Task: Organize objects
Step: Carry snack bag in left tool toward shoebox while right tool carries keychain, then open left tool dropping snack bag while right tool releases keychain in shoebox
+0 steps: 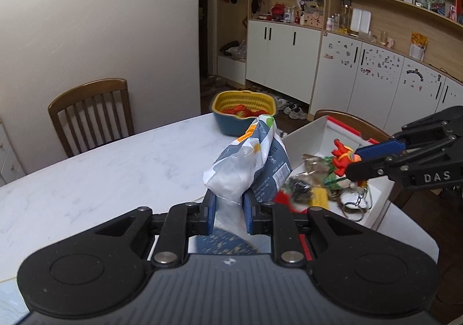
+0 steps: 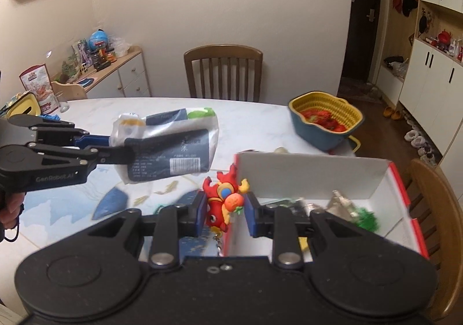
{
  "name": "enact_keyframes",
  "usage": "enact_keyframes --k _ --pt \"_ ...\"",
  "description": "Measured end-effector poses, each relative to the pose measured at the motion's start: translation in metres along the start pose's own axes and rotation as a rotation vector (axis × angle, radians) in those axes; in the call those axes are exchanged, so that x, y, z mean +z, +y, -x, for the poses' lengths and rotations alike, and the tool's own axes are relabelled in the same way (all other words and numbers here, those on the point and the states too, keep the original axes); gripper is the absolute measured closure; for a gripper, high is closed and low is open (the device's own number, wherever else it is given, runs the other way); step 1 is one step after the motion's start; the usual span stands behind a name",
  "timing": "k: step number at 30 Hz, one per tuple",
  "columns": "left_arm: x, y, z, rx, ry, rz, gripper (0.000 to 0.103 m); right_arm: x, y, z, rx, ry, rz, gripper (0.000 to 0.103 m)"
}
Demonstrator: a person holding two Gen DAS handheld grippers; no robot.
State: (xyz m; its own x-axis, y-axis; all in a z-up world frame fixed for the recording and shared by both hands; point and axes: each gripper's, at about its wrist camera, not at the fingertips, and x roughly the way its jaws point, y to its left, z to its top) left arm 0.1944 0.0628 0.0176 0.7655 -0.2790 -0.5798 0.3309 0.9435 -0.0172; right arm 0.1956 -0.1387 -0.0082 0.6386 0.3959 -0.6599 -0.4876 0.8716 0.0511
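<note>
While the left gripper pinches a snack bag above the table, right gripper clamps a red dragon toy w/ jaws beside the white box.

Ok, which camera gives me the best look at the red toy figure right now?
The right wrist view: the red toy figure sits close between the right gripper fingers, colours sharp. In the left wrist view the toy is small, off to the side above the white box, partly hidden by that gripper.
</note>
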Motion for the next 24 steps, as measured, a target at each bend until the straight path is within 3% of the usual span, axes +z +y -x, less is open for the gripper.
enact_keyframes --k 15,24 --pt "0.021 -0.085 -0.053 -0.038 0.055 -0.041 0.084 -0.003 -0.103 0.011 -0.052 -0.005 -0.022 0.077" --pt "0.019 -0.127 -0.093 -0.081 0.152 -0.073 0.084 -0.014 -0.162 0.000 -0.094 0.034 -0.066 0.077"
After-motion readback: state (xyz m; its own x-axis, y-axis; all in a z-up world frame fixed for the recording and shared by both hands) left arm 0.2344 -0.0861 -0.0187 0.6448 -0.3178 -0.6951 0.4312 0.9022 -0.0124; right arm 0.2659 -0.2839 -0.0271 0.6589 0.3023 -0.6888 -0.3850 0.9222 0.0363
